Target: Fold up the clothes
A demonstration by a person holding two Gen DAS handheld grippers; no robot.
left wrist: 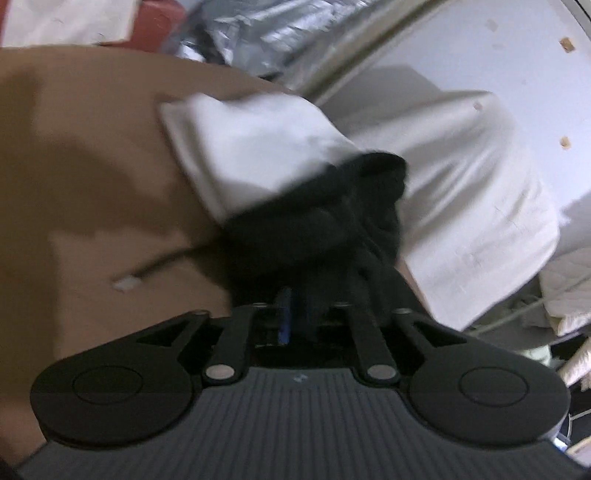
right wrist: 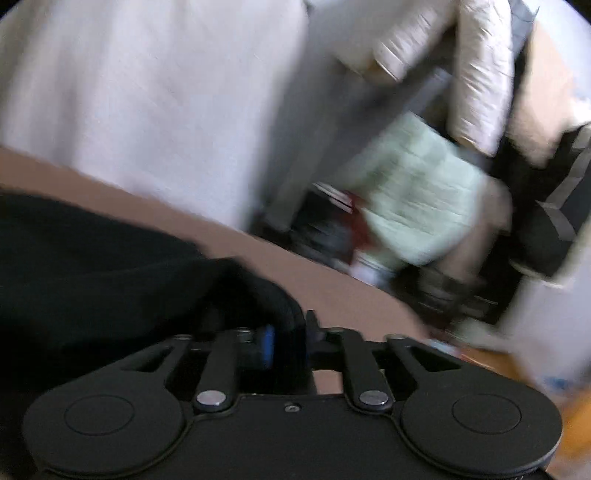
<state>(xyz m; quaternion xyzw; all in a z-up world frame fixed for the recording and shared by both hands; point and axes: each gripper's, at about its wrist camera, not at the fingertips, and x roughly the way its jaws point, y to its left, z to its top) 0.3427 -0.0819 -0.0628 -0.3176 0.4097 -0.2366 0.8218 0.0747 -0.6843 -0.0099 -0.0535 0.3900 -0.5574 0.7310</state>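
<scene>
My left gripper [left wrist: 295,295] is clamped on the black garment [left wrist: 317,218], whose cloth bunches up from between the fingers at the centre of the left wrist view and covers them almost wholly; only a blue pad [left wrist: 285,317] peeks out. A white piece of cloth [left wrist: 251,147], above and left of centre, runs into the black fabric, and through the blur I cannot tell whether it belongs to the same garment. Both lie over the brown table [left wrist: 92,166] filling the left half. To the right a white draped cloth [left wrist: 480,192] hangs near the table edge, and crinkled silver sheeting [left wrist: 266,29] sits along the top.

My right gripper [right wrist: 290,341] is likewise pinched on an edge of the black garment [right wrist: 92,266], which spreads across the lower left of its view. A pale green quilted cloth [right wrist: 417,192] sits right of centre, a white padded item [right wrist: 476,74] at the upper right, dark clutter between them, all smeared.
</scene>
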